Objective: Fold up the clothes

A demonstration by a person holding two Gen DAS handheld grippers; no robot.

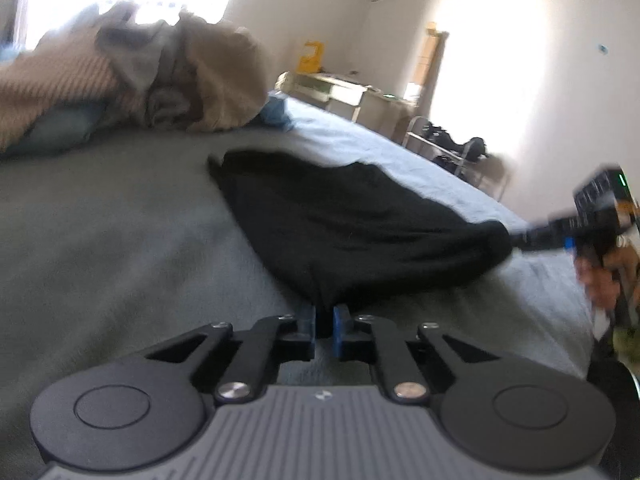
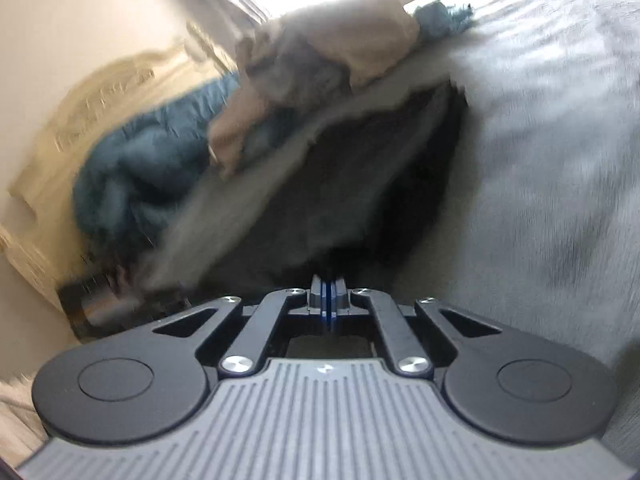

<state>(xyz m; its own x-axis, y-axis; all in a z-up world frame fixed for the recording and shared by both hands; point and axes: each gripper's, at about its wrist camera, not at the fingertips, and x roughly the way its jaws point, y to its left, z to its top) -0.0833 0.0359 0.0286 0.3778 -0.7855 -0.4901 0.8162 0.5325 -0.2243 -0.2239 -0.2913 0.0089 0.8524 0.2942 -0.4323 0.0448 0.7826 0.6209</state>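
Left wrist view: the left tool [image 1: 324, 320] has its jaws nearly together, pinching the near edge of a black garment [image 1: 340, 220] that's lying spread on the bed [image 1: 100, 220]. Off to the right, the right tool [image 1: 532, 236] bites the garment's other corner, with a hand [image 1: 600, 276] behind it. A heap of unfolded clothes [image 1: 160, 80] sits further back on the bed.

Right wrist view: pretty blurry, but the right tool [image 2: 329, 300] is pressed fully together with dark cloth [image 2: 360, 184] bunched right at its tips, so it looks clamped on the fabric.

My guess is this is the start of a fold, both corners gripped. Next up, both corners need lifting together and carrying across to the far edge, keeping the cloth taut so it lands flat.
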